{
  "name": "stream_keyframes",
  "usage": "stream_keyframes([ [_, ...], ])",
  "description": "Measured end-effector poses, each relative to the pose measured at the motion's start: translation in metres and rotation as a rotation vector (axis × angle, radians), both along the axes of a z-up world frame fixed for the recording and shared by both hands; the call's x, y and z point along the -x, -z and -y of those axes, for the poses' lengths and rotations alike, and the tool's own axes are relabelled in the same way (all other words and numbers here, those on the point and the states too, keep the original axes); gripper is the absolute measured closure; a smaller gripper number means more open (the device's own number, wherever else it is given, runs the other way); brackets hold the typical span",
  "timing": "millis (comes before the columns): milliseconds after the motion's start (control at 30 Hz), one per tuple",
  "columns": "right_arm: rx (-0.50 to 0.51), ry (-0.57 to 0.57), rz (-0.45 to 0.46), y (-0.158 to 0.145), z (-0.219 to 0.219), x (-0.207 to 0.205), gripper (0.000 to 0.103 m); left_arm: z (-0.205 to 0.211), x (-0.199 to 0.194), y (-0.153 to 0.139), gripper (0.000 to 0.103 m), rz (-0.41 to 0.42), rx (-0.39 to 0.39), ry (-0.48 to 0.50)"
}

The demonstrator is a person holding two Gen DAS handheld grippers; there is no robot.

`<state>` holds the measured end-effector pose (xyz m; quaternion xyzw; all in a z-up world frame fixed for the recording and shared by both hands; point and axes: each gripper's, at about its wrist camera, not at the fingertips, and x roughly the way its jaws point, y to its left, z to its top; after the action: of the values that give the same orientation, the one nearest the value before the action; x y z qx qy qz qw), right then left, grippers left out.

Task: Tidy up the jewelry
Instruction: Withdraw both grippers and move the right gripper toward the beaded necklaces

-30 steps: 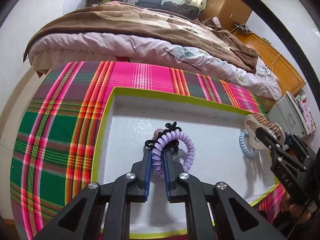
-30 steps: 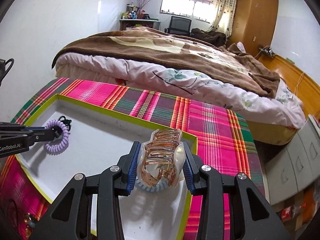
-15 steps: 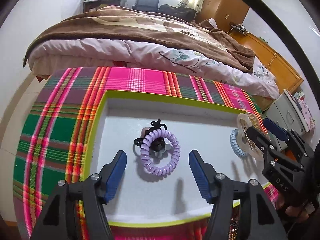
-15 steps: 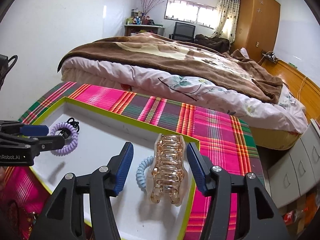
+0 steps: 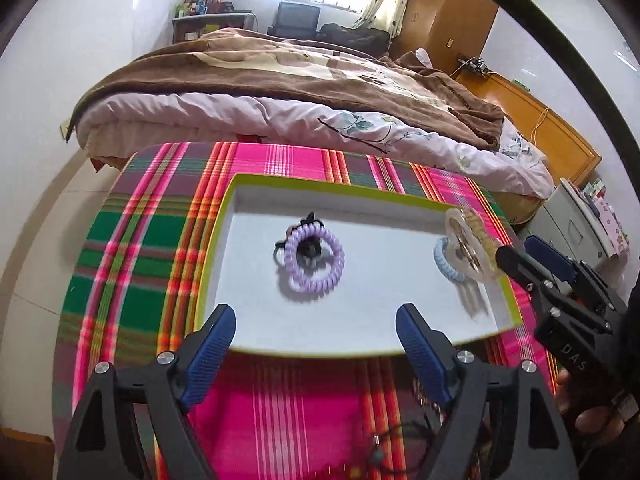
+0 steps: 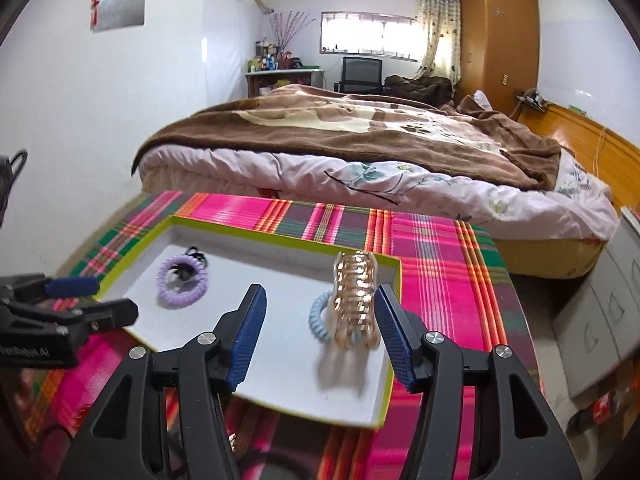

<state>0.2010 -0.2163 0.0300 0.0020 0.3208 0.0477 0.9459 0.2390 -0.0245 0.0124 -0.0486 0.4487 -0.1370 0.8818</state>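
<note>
Jewelry tangle, dark cord and beads (image 5: 394, 442) on plaid cloth, lies just below the left gripper (image 5: 316, 344); jaws just opened wide, empty. Right gripper (image 6: 320, 332) likewise parted, empty.

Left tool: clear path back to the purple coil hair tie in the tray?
Probably yes. The left tool is open and empty, with the purple coil hair tie lying straight ahead in the tray. Only the low tray rim lies between them.

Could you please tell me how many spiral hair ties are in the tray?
2: a purple one toward the tray's left, and a blue one partly behind the hair claw. Others may be hidden.
</note>
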Motion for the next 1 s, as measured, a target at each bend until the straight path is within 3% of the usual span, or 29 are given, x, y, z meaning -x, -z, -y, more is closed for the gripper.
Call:
stream_keyframes([
  [267,-0.046,0.019,0.032,-0.012,0.002,0.048,0.046,-0.01,0.054,-0.018,0.018,0.057,-0.005,-0.014],
  [567,-0.113,0.019,-0.023,0.011,0.011,0.098,0.046,-0.039,0.108,-0.017,0.013,0.078,0.027,-0.065],
  [1000,-0.093,-0.16,-0.135,0.048,-0.036,0.124,0.046,-0.065,0.148,0.009,0.011,0.043,0.058,-0.079],
])
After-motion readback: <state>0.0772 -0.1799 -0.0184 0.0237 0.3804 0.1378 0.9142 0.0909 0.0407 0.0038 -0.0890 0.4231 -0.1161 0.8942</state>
